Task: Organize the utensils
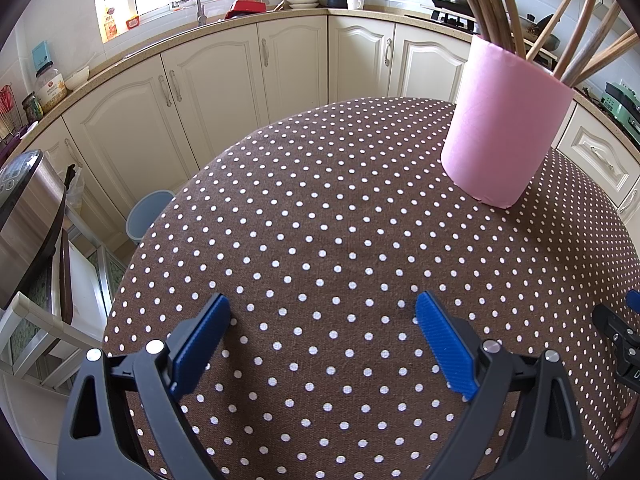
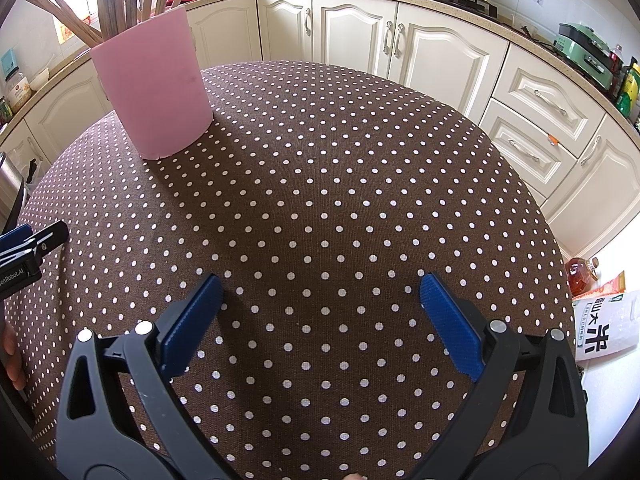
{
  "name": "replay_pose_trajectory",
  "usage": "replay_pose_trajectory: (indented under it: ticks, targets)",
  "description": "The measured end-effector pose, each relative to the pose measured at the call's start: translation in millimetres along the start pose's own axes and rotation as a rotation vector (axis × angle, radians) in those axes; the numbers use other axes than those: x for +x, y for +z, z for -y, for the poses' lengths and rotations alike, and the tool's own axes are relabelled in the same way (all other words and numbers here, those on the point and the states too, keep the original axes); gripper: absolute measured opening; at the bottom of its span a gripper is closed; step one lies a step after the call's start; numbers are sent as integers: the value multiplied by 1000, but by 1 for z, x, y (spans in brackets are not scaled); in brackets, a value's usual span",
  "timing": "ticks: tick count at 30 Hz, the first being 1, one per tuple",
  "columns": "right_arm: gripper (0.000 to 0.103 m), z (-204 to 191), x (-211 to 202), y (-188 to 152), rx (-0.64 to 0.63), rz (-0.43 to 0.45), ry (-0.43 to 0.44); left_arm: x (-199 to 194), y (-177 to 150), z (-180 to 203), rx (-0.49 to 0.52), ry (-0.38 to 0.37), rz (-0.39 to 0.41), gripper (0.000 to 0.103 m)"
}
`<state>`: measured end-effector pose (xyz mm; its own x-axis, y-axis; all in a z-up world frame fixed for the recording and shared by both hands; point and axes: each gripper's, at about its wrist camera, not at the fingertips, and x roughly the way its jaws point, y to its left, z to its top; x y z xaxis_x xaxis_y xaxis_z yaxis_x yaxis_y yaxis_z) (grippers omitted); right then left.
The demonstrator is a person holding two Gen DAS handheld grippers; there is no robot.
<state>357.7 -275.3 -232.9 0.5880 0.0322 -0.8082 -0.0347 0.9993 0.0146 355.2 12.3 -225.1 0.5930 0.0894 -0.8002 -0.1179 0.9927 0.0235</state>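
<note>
Beside the table (image 2: 360, 200), only right view shows rice bag (image 2: 604, 328).

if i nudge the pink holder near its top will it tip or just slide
Likely tips: the pink holder is tall, with long wooden utensils rising far above its rim. The polka-dot tablecloth probably grips its base, resisting sliding. It looks light.

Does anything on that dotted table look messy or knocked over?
Nothing stands out. The pink holder stands upright on the dotted tablecloth, with the wooden utensils inside it, leaning outward. Both tools are open and hold nothing.
</note>
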Motion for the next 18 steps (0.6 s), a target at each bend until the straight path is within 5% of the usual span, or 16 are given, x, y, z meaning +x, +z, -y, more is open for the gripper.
replay_pose_trajectory:
  ticks: [18]
  targets:
    - [97, 1, -1, 0, -2, 0, -2, 0, 0, 0, 0, -1, 0, 92]
